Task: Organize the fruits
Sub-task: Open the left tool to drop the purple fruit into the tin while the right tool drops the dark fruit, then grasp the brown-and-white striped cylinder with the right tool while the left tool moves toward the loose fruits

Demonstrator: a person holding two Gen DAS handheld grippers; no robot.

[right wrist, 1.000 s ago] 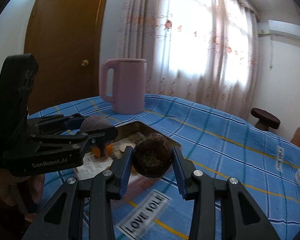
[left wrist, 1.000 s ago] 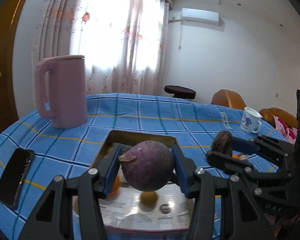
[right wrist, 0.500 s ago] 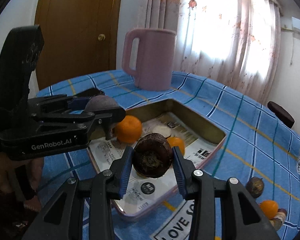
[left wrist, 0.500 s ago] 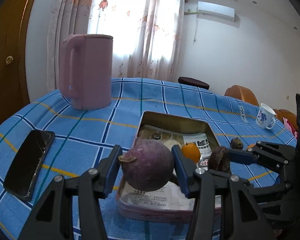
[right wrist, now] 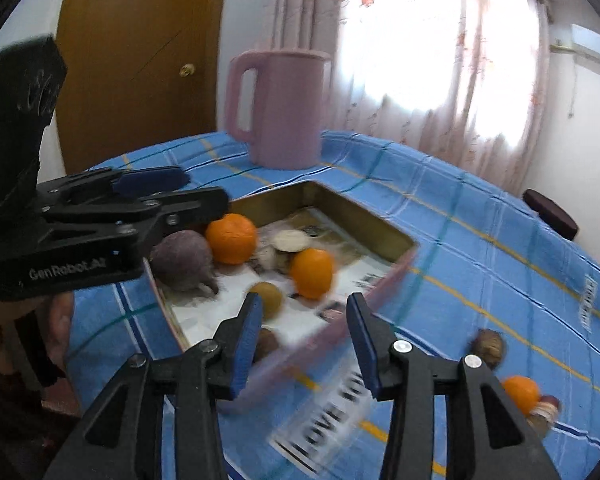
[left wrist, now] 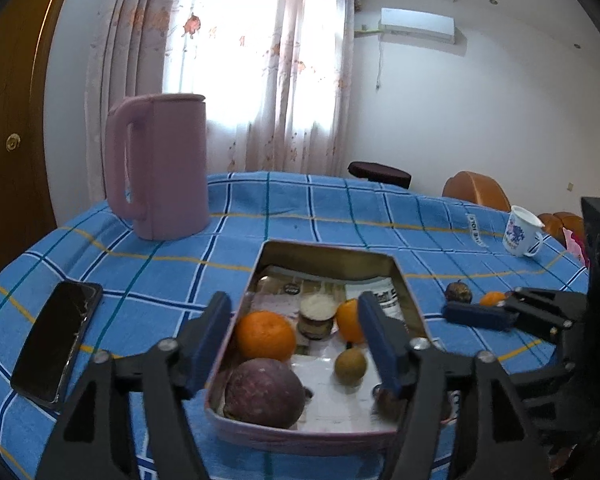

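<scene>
The shallow metal tray point(left wrist: 396, 276) holds a round purple fruit point(left wrist: 265, 393) at its near left corner, a large orange point(left wrist: 265, 335) just behind it, a smaller orange point(left wrist: 350, 320) toward the right wall, and a small yellow-brown fruit point(left wrist: 351, 366) in front of that. A dark brown fruit point(right wrist: 267, 345) (blurred) lies by the tray's near wall. On the counter right of the tray rest a wrinkled brown fruit point(left wrist: 458, 292) and a small orange point(left wrist: 492, 298).

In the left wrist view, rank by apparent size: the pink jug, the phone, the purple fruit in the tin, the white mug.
1. pink jug
2. phone
3. purple fruit, though it lies nearest the camera, so its look is inflated
4. white mug, far off, so its true size is unsure
</scene>
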